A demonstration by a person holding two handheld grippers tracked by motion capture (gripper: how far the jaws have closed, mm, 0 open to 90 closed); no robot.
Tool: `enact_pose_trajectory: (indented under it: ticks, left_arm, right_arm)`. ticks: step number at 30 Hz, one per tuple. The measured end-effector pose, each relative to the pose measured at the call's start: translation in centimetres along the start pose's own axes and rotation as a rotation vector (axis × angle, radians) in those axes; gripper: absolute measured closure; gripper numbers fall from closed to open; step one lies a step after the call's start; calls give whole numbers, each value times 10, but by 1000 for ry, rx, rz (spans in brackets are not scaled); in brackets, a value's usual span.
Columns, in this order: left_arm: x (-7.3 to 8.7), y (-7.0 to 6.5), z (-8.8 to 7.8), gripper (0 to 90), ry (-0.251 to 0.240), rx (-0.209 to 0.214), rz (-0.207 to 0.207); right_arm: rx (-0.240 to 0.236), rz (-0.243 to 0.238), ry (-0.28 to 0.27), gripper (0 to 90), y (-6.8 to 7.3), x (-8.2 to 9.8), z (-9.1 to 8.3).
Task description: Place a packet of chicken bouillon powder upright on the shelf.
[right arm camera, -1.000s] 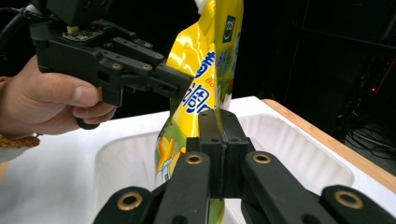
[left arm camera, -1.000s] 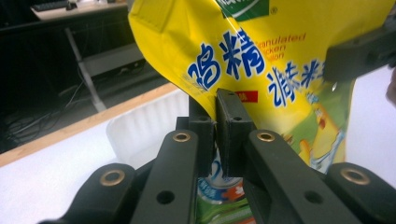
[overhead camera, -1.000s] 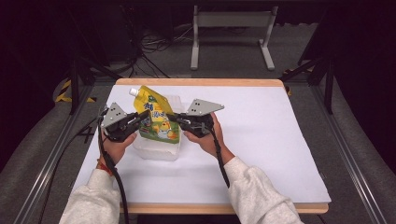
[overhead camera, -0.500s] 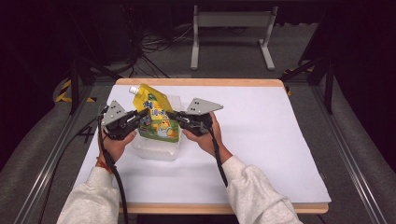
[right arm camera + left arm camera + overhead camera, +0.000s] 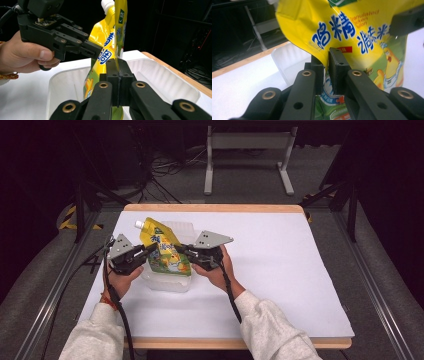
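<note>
A yellow spouted pouch (image 5: 162, 252) with blue lettering stands upright over a clear plastic tub (image 5: 167, 282) on the white table. My left gripper (image 5: 150, 251) pinches the pouch's left edge, and in the left gripper view that edge (image 5: 352, 30) runs between the closed pads of the left gripper (image 5: 325, 65). From the other side my right gripper (image 5: 181, 250) holds the right seam. In the right gripper view the right gripper (image 5: 117, 70) is shut on the pouch (image 5: 105, 37), with the left gripper (image 5: 95, 52) across from it and the white spout on top.
The tub (image 5: 155, 75) sits left of centre on the white table cover (image 5: 280, 270). The table's wooden edge (image 5: 215, 208) runs along the far side. Metal rails flank the table, and a stand with cables is on the dark floor beyond.
The pouch's spout end has shifted slightly to the left and lower. Both hands stay where they were, each still gripping the pouch.
</note>
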State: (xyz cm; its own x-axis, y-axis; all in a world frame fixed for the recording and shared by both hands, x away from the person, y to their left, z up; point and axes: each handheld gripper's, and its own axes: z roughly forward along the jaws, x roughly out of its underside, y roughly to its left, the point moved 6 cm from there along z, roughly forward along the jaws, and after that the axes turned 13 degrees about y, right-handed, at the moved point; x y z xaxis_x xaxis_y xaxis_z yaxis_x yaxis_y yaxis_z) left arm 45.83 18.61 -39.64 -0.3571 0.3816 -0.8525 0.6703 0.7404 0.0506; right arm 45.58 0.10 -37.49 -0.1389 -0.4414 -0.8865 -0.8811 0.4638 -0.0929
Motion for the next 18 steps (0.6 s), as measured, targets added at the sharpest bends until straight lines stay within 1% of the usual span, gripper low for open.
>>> enact_pose_trajectory:
  ticks: [1, 3, 4, 7, 9, 12, 13, 15, 17, 18]
  left_arm:
    - [0, 0, 0, 819, 0, 0, 0]
    - [0, 2, -2, 819, -2, 6, -14]
    - [1, 2, -2, 818, -2, -5, -10]
    - [2, 2, -2, 815, -13, 7, -20]
    - [3, 2, -1, 819, -18, 13, -25]
    - [3, 3, -2, 814, -18, 6, -27]
    - [3, 3, -2, 814, -19, 10, -29]
    - [4, 3, -2, 817, -24, 22, -36]
    - [6, 3, -2, 825, -24, 25, -35]
    - [9, 3, -1, 839, -10, 19, -21]
  right_arm:
    - [1, -1, 0, 900, 1, -1, 0]
    - [-6, -4, -1, 900, 2, -2, 1]
    - [-2, -3, 1, 900, 3, -2, 2]
    - [-6, 4, 0, 900, 6, -2, 4]
    - [-21, 24, -5, 893, 6, -1, 4]
    - [-28, 29, 6, 883, 6, -2, 6]
    - [-39, 36, 19, 885, 6, -3, 7]
    - [-45, 33, 19, 887, 6, -4, 7]
    - [-65, 42, 8, 894, 5, -4, 8]
    - [-71, 47, 10, 888, 4, -3, 9]
